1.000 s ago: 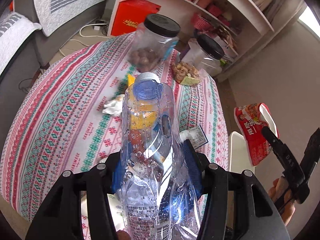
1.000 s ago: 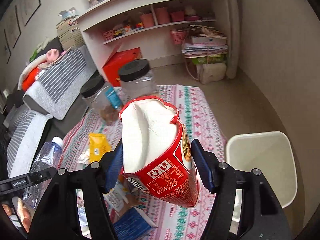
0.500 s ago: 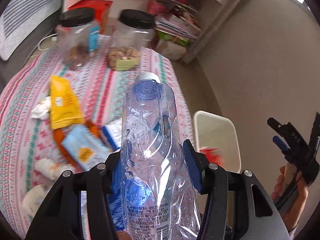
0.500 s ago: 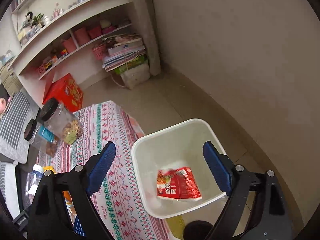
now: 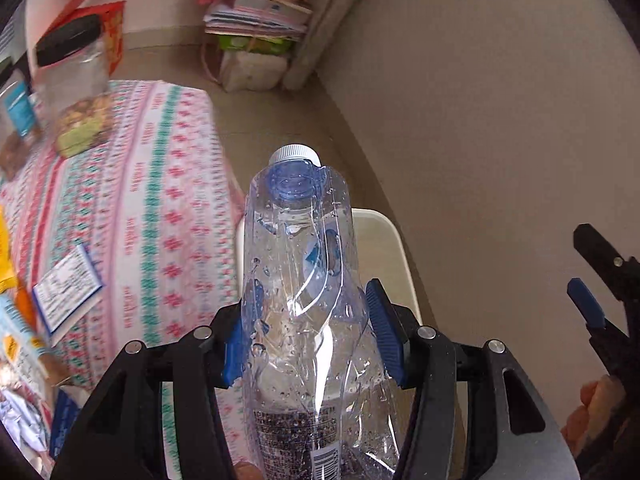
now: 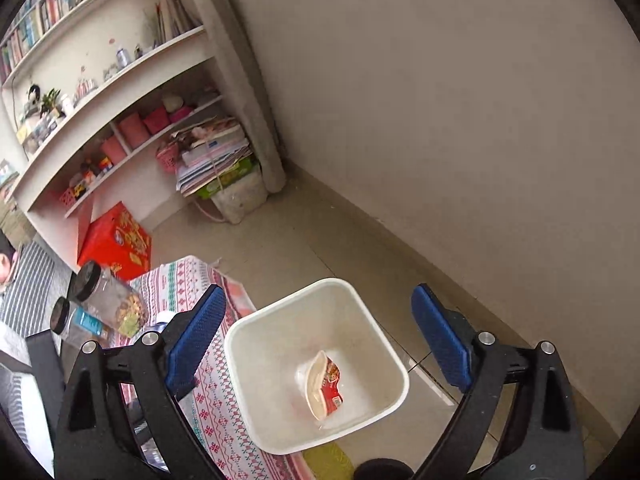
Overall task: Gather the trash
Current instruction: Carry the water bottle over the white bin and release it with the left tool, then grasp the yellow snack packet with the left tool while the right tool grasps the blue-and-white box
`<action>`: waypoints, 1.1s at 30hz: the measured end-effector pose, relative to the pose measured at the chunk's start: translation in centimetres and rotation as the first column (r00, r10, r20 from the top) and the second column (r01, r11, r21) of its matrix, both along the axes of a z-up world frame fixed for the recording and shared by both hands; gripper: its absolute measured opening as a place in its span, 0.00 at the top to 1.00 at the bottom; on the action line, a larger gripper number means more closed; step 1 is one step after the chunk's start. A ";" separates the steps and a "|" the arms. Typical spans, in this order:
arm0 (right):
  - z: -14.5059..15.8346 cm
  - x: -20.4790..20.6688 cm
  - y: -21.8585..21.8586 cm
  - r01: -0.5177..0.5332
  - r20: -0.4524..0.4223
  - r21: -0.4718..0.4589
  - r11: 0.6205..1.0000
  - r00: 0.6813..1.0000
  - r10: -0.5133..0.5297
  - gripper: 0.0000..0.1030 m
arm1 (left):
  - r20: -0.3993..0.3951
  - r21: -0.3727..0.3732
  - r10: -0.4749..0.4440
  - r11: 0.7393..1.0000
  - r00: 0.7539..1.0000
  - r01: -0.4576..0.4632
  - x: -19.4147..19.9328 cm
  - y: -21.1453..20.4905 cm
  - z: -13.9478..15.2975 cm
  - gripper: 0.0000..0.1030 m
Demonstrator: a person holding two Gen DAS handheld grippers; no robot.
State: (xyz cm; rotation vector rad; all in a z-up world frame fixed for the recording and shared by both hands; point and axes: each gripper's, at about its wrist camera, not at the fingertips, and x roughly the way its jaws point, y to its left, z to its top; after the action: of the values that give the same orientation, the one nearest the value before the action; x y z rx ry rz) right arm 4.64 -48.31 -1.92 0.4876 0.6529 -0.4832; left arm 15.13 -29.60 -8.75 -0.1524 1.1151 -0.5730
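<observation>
My left gripper (image 5: 310, 332) is shut on a crushed clear plastic bottle (image 5: 304, 280) with a white cap, held upright over the near rim of the white trash bin (image 5: 384, 240) beside the table. My right gripper (image 6: 320, 328) is open and empty above the same bin (image 6: 256, 380). A red snack bag (image 6: 322, 386) lies on the bin's bottom. The right gripper also shows at the right edge of the left wrist view (image 5: 592, 292).
The table with a patterned cloth (image 5: 160, 208) is left of the bin, with wrappers (image 5: 66, 288) and two black-lidded jars (image 6: 108, 300) on it. A wall (image 6: 440, 120) stands close on the right. Shelves (image 6: 120, 120) and a red box (image 6: 116, 240) are behind.
The left gripper has swung right with the bottle, from over the table to over the bin. The right gripper let go of the red bag, which dropped into the bin.
</observation>
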 end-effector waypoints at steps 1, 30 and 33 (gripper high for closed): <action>0.0 -0.2 -0.4 0.009 0.004 0.001 1.000 1.000 -0.009 0.12 | -0.001 0.001 -0.011 1.000 1.000 0.011 0.1 -1.2 -0.1 0.48; 1.0 1.5 6.9 -0.027 -0.015 -0.173 0.985 1.000 0.024 0.07 | 0.469 0.307 0.136 0.901 0.873 -0.306 -1.2 5.2 4.0 0.07; 0.9 2.5 8.6 -0.067 -0.021 -0.154 0.986 0.998 0.064 0.07 | 0.435 0.372 0.114 0.881 0.893 -0.293 -0.1 7.1 2.7 0.07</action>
State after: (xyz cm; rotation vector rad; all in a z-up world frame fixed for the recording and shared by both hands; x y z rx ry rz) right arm 7.10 -39.71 -1.01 0.3154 0.6394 -0.4716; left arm 15.02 -22.47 -6.03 0.2229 0.7821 -0.1390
